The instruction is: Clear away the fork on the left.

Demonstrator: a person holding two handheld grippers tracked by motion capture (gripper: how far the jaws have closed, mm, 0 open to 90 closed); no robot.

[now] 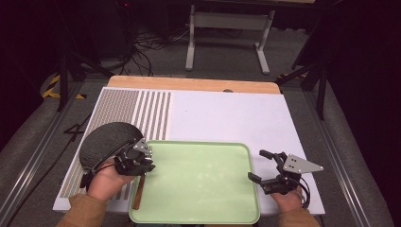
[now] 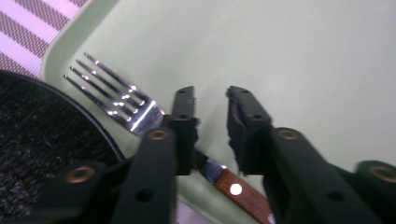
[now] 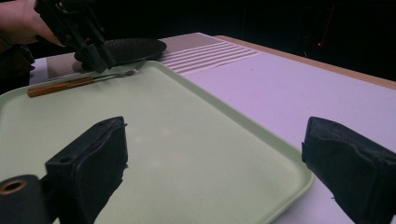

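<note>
White surface is carrying a green tray (image 1: 198,189) where the fork (image 2: 116,100) is lying at its left edge, the left gripper (image 2: 210,109) hovering narrowly parted beside its neck (best centred first), the right gripper (image 1: 265,165) waiting wide open.

The left tongs (image 2: 210,126) hide the fork (image 2: 116,100) neck; its wooden handle runs off frame.

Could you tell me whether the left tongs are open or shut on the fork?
Open: the left tongs show a clear gap between their jaws, and the fork lies beside them on the tray.
</note>
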